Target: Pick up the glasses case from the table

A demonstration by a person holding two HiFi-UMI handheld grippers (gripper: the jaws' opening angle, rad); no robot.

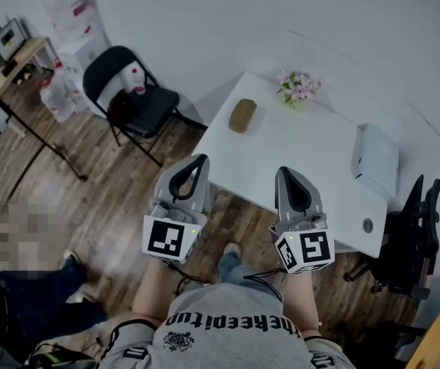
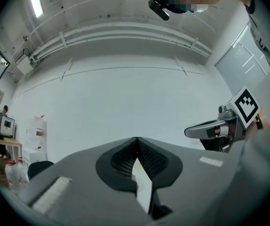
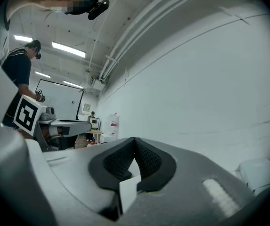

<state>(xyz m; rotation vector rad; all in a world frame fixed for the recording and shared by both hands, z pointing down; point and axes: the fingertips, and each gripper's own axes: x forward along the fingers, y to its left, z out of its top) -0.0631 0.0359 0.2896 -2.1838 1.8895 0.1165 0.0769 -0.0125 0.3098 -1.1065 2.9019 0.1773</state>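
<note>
The glasses case (image 1: 242,115) is a flat olive-brown oval lying near the far left corner of the white table (image 1: 312,156). Both grippers hover in front of the table's near edge, well short of the case. My left gripper (image 1: 198,160) points toward the table's left corner with its jaws closed tip to tip and nothing between them (image 2: 135,140). My right gripper (image 1: 284,172) hangs over the near edge, also shut and empty (image 3: 135,140). Neither gripper view shows the case; both look at the pale wall.
A pot of pink flowers (image 1: 301,88) stands at the table's far edge. A white box (image 1: 375,160) and a small round object (image 1: 368,225) sit on the right side. A black folding chair (image 1: 131,98) stands left of the table and a black office chair (image 1: 411,244) on its right.
</note>
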